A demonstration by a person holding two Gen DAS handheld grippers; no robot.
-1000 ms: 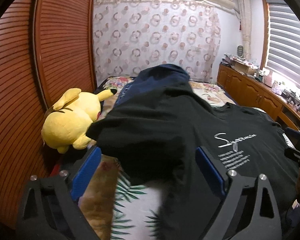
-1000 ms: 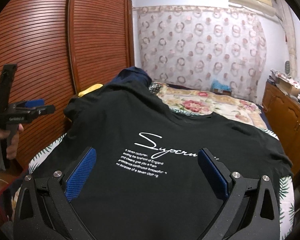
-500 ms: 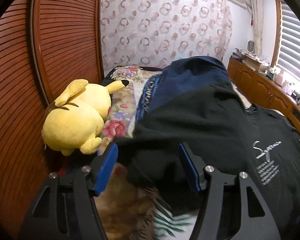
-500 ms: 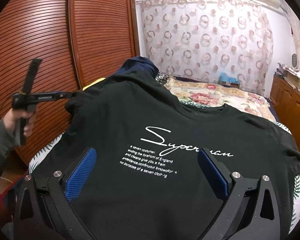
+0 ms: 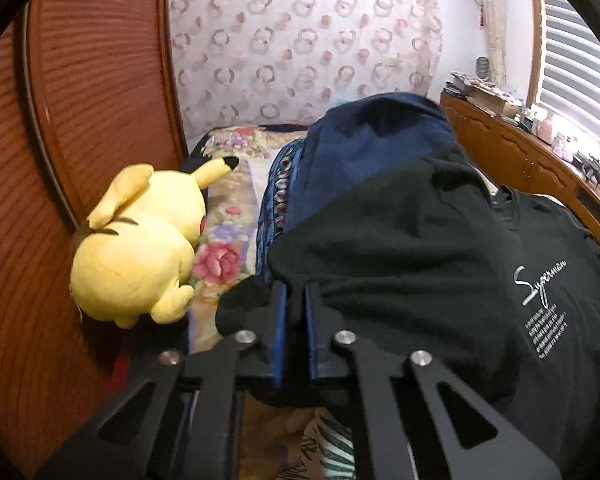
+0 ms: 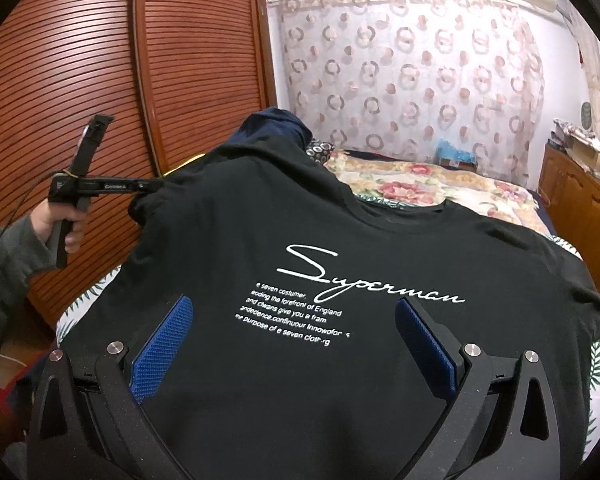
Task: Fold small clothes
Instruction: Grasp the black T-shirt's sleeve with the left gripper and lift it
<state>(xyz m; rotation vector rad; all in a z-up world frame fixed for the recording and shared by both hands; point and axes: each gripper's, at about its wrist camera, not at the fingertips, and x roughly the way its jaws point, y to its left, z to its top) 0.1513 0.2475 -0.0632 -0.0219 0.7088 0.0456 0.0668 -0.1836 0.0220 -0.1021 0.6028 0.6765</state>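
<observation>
Two grippers work the black printed cotton T-shirt spread on the bed: left gripper clamped on its sleeve, right gripper hovering agape, so folding that sleeve inward seems next.

T-shirt on bed, plush left, cabinet right.
</observation>
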